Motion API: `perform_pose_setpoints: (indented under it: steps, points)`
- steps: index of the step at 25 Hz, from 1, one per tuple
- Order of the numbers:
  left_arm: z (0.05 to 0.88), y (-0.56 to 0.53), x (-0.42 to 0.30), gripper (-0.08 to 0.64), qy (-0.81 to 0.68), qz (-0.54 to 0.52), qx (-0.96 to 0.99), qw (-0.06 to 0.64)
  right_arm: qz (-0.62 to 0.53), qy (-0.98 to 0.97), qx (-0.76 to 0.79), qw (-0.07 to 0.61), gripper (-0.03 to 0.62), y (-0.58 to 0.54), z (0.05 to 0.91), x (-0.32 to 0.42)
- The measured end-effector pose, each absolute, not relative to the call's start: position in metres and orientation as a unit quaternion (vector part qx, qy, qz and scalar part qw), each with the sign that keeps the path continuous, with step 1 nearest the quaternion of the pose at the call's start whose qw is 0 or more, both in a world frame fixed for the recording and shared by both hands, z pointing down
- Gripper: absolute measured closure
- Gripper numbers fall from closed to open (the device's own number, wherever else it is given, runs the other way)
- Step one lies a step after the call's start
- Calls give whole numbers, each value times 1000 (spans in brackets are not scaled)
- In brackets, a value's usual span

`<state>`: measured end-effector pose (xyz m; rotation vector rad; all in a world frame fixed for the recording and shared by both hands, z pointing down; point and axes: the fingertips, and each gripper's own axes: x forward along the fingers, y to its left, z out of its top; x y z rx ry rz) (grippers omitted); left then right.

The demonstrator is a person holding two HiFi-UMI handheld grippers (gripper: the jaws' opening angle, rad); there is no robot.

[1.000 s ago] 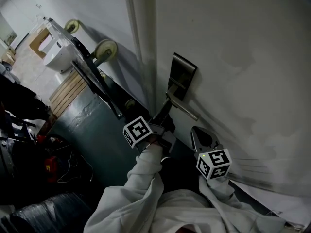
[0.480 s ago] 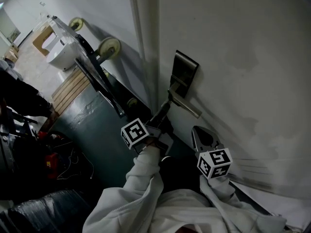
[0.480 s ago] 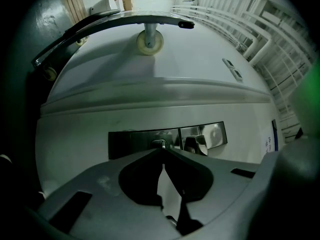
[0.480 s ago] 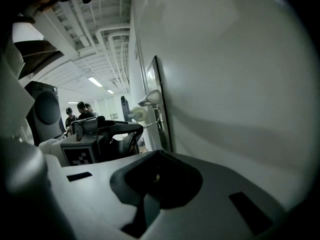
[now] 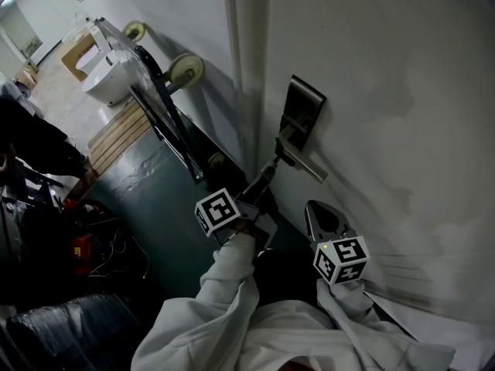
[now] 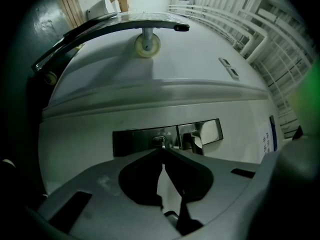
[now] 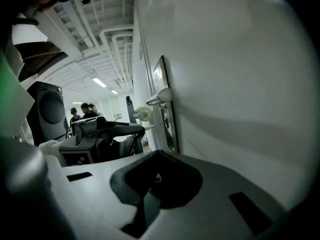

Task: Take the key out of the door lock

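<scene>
Centrally, in the left gripper view, my left gripper [image 6: 162, 150] has its jaws clenched, and their tips meet on the small metal head of the key [image 6: 159, 142]. The key sits at the face of the dark steel lock plate [image 6: 137, 141], just beside the lever handle [image 6: 198, 140] that stands on the same plate. I cannot tell how far its blade sits in the keyhole. Plate and handle are mounted on the white door [image 6: 150, 104]. In the head view, the left gripper [image 5: 271, 168] reaches up to the door [image 5: 371, 91], its tips just below the lever handle [image 5: 303, 163] and the lock plate [image 5: 305, 107]. Its marker cube [image 5: 219, 211] faces toward me, and the key is too small to make out from this view. My right gripper [image 5: 317, 209] hangs lower and to the right, near the door but apart from the lock, with its own marker cube [image 5: 340, 260] behind it. In the right gripper view, the right gripper [image 7: 156, 155] shows its jaws drawn together with nothing between them. Beyond them, the lock plate [image 7: 167, 114] and the lever handle [image 7: 161, 96] appear edge-on against the door. Left of the door, a trolley [image 5: 166, 130] with pale wheels [image 5: 187, 69] leans against the wall. White sleeves [image 5: 232, 300] cover the arms behind both grippers.
</scene>
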<state>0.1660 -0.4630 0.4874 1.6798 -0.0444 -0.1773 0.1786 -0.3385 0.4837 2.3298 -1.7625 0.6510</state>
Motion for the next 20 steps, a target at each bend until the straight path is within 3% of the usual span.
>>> perform_pose_setpoints:
  steps: [20]
  points:
    - [482, -487, 123, 534, -54, -123, 768, 626, 201, -637, 740, 78, 541, -374, 479, 162]
